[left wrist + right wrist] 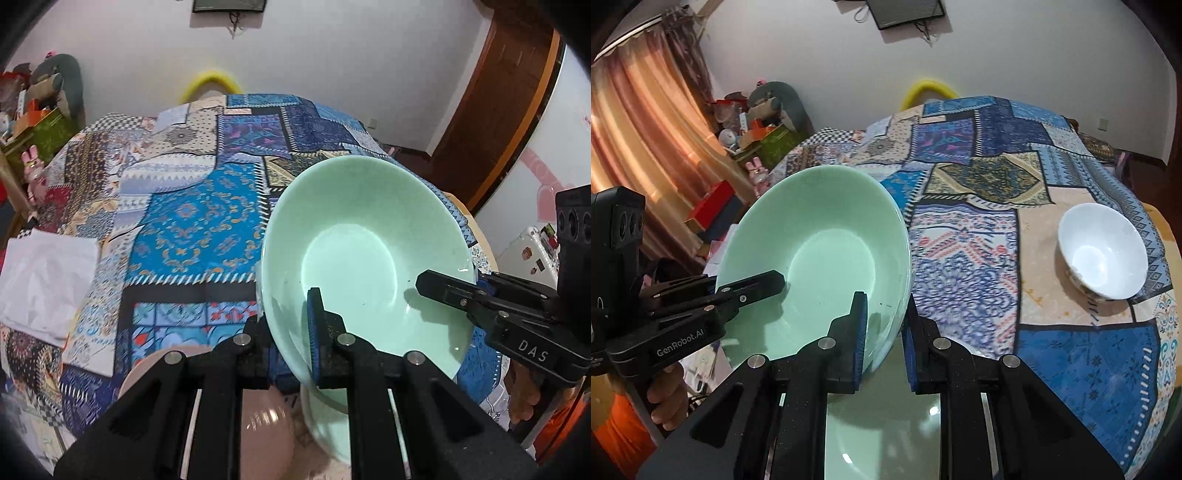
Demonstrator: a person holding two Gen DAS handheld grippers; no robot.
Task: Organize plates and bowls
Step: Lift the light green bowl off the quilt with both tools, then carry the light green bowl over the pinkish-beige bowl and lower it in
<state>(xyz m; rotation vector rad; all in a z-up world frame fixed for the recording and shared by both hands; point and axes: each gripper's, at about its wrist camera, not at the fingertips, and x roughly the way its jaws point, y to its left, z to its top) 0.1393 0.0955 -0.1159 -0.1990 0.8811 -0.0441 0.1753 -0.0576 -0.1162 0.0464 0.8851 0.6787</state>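
Left gripper (291, 332), nearest the lens, clamped on the near rim of a green bowl (354, 236), one pad inside and one outside the wall. Right gripper (884, 325) clamped likewise on the bowl's opposite rim (each tool shows in the other's view, reaching in from the side). The bowl hangs tilted between them, above the patchwork cloth (199, 229) that covers the table. Below it lie a pink dish (266, 424) and a green plate (882, 417). A white bowl (1102, 251) stands upright on the cloth, well apart at right.
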